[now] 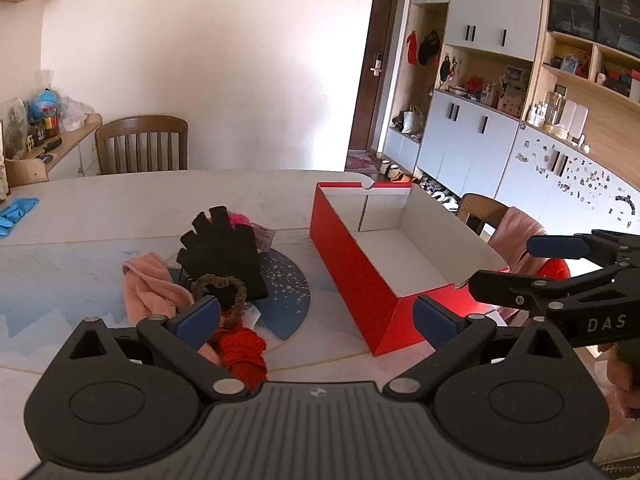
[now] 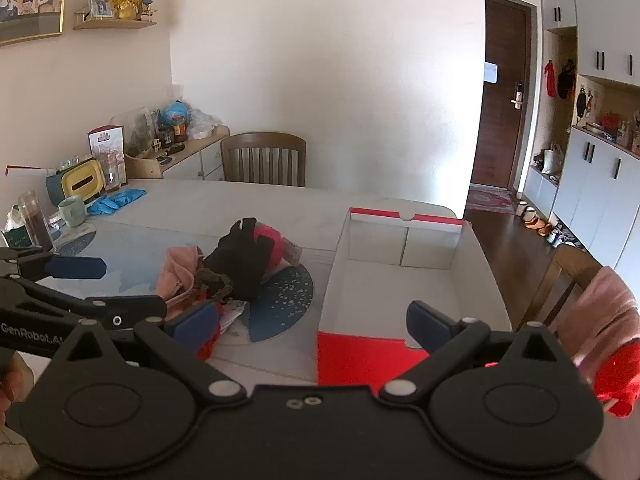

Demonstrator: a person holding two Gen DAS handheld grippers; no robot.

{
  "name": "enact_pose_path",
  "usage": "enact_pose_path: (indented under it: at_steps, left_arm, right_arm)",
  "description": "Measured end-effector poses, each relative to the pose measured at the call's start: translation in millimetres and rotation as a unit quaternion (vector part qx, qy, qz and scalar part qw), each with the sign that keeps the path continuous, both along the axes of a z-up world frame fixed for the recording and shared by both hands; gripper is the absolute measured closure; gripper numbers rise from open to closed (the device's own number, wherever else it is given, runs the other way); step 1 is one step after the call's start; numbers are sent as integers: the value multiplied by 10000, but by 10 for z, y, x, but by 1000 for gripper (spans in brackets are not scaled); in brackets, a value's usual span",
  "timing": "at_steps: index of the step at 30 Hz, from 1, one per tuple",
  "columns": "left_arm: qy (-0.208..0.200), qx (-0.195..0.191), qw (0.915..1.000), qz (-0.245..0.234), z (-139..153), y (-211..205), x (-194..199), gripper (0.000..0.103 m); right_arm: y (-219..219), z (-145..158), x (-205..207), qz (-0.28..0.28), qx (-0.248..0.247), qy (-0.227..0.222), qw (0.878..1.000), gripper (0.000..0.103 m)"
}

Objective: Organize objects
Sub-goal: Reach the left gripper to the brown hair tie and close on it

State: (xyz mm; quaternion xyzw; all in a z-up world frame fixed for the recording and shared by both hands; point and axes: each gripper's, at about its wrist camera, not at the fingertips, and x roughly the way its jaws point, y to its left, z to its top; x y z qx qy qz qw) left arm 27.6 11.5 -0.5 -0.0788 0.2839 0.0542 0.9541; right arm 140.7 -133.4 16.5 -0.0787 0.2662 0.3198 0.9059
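Note:
A pile of small items lies on the table left of an open red box [image 1: 360, 276] with a white, empty inside. On the pile a black glove [image 1: 224, 252] lies on top, with a pink cloth [image 1: 148, 288], a brown scrunchie [image 1: 220, 292] and a red cloth [image 1: 244, 352]. My left gripper [image 1: 316, 318] is open and empty, above the table's near edge between pile and box. My right gripper [image 2: 310, 324] is open and empty over the box's near end [image 2: 360, 356]. The pile's glove [image 2: 244, 264] lies to its left. Each gripper shows at the other view's edge.
The table [image 1: 120, 208] carries blue gloves [image 2: 116, 200], a green mug [image 2: 72, 210], a jar [image 2: 34, 220] and a tissue holder at its far left. Wooden chairs stand behind [image 2: 262, 158] and right of the table, one draped with pink cloth [image 2: 596, 312]. Cabinets line the right wall.

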Motion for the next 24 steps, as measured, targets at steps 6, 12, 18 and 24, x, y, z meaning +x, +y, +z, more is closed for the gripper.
enact_pose_path:
  at_steps: [6,12,18,24]
  left_arm:
    - [163,-48,9995,261,-56,-1,189,0]
    - [479,-267,9970,545,-199,112,389,0]
    - [890,-237,9919,871,-443,214,552,0]
    - [1149,-69,9862,1187,-687,300,664,0]
  right_arm:
    - [-126,-36,250,33,-42,40,10000,2]
    - [-316,-78,567,-96,-101,110,9998,2]
    - [-499,-176,932,-325,-278,256,9988,4]
    - [-650,-294,1277,-483,-483,393,9969,6]
